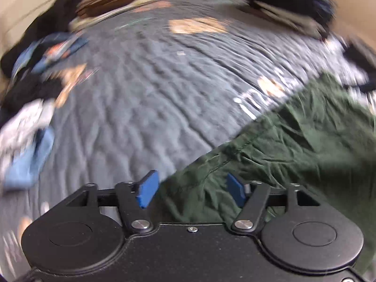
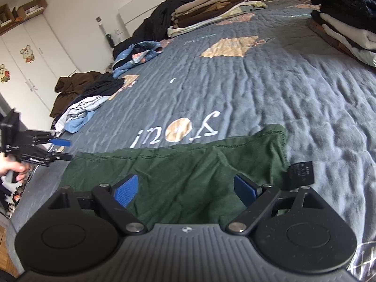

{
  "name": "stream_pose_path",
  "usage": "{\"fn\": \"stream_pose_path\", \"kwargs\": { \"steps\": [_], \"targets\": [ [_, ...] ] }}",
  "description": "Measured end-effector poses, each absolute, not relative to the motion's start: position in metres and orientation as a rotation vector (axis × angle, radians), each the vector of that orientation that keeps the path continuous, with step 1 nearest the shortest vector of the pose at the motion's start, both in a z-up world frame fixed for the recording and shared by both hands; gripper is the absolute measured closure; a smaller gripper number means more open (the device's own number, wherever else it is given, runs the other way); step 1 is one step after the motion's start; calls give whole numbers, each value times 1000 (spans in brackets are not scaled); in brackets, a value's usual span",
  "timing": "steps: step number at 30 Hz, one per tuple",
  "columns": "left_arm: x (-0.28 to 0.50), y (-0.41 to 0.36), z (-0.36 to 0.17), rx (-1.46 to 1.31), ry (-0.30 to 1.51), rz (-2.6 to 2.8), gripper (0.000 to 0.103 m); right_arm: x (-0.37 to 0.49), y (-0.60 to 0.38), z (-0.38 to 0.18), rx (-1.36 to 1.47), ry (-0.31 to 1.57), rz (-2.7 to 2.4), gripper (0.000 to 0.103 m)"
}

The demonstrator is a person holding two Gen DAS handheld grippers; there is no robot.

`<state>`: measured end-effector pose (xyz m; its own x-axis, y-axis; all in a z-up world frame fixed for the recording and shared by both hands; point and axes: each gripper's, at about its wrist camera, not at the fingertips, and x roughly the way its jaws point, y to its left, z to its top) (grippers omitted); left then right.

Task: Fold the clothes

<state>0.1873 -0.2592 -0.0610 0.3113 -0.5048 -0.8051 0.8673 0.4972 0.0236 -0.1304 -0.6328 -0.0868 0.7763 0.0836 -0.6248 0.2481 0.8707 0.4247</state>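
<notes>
surface: grey quilted bedspread (image 2: 246, 89), bare through the middle, clothes piled along its edges.
left view: blurred. I read left gripper (image 1: 191, 191) spread, pinching nothing, over the near hem of the green garment (image 1: 293, 145).
right view: right gripper (image 2: 188, 189) spread wide above the garment, which lies flat near me.
handling: I'd judge it light, limp, wrinkly; take it at the stitched hem corners.
room: black care tag (image 2: 302, 172) marks the right edge; folded stack (image 2: 347, 23) well apart.

The grey bedspread (image 2: 235, 89) carries large white lettering (image 2: 178, 131), seen upside down from the right wrist camera, with a tan disc in place of one letter (it looks like "you!" but cannot be read with certainty). Just right of that lettering, a black tag (image 2: 300, 172) on the green garment (image 2: 188, 178) bears print too small to read
</notes>
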Motion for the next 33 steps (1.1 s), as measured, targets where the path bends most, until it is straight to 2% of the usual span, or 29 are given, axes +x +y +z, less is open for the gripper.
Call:
{"fn": "stream_pose_path", "kwargs": {
  "steps": [11, 17, 26, 29, 30, 31, 32, 33],
  "targets": [
    [175, -246, -112, 211, 976, -809, 36, -133, -660, -106, 575, 674, -215, 15],
    [170, -248, -116, 191, 968, -800, 29, -137, -694, -103, 680, 648, -216, 15],
    [173, -252, -123, 200, 972, -792, 24, -109, -692, -131, 582, 699, -230, 15],
    [173, -254, -126, 202, 965, -794, 24, -100, -691, -142, 560, 716, -225, 18],
    [174, -253, -126, 191, 961, -798, 26, -98, -690, -144, 557, 716, -224, 23],
    [175, -252, -127, 180, 957, -801, 32, -96, -690, -144, 552, 718, -224, 31],
    [176, -251, -127, 168, 953, -805, 39, -93, -690, -145, 547, 720, -223, 59],
    [180, -249, -129, 132, 967, -813, 56, -94, -693, -145, 569, 712, -223, 89]
  ]
}}
